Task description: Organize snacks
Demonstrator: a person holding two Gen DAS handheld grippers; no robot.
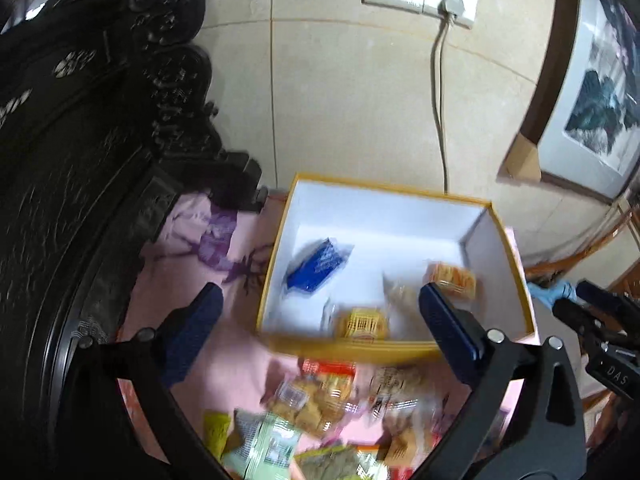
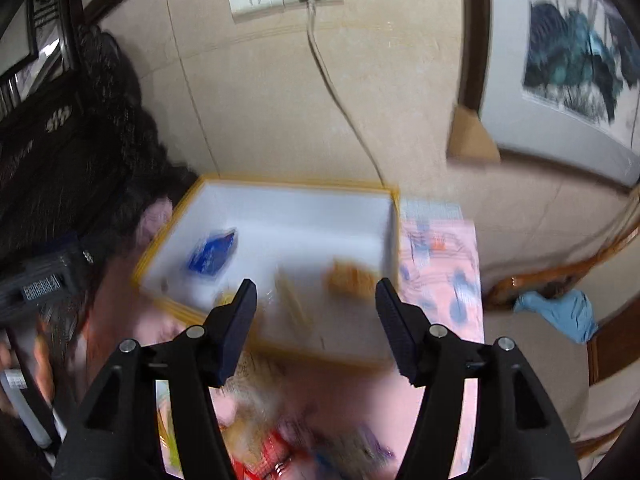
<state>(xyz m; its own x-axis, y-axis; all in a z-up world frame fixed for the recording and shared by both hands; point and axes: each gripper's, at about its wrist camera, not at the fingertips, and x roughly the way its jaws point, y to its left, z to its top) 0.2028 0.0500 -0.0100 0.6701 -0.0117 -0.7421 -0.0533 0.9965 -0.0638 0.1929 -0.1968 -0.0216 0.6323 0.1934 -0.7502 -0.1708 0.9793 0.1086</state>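
Observation:
A white box with a yellow rim (image 1: 296, 188) stands open on a pink cloth. A blue packet (image 1: 316, 266), an orange packet (image 1: 452, 278), a yellow packet (image 1: 362, 324) and a pale wrapper (image 1: 400, 292) lie in it. Several more snacks (image 1: 320, 400) are heaped in front of the box. My left gripper (image 1: 320, 320) hovers over the box's near wall, open, with nothing between its fingers. In the right wrist view, my right gripper (image 2: 316, 296) is also open and empty above the near edge of the box (image 2: 296, 186). The blue packet (image 2: 212, 256) and orange packet (image 2: 352, 280) show there, blurred.
Dark carved furniture (image 1: 80, 160) rises close on the left. A wall with a socket and plugged cord (image 1: 452, 4) stands behind the box. A framed painting (image 1: 592, 100) leans at the right. A blue cloth (image 2: 560, 312) lies on the floor by wooden furniture.

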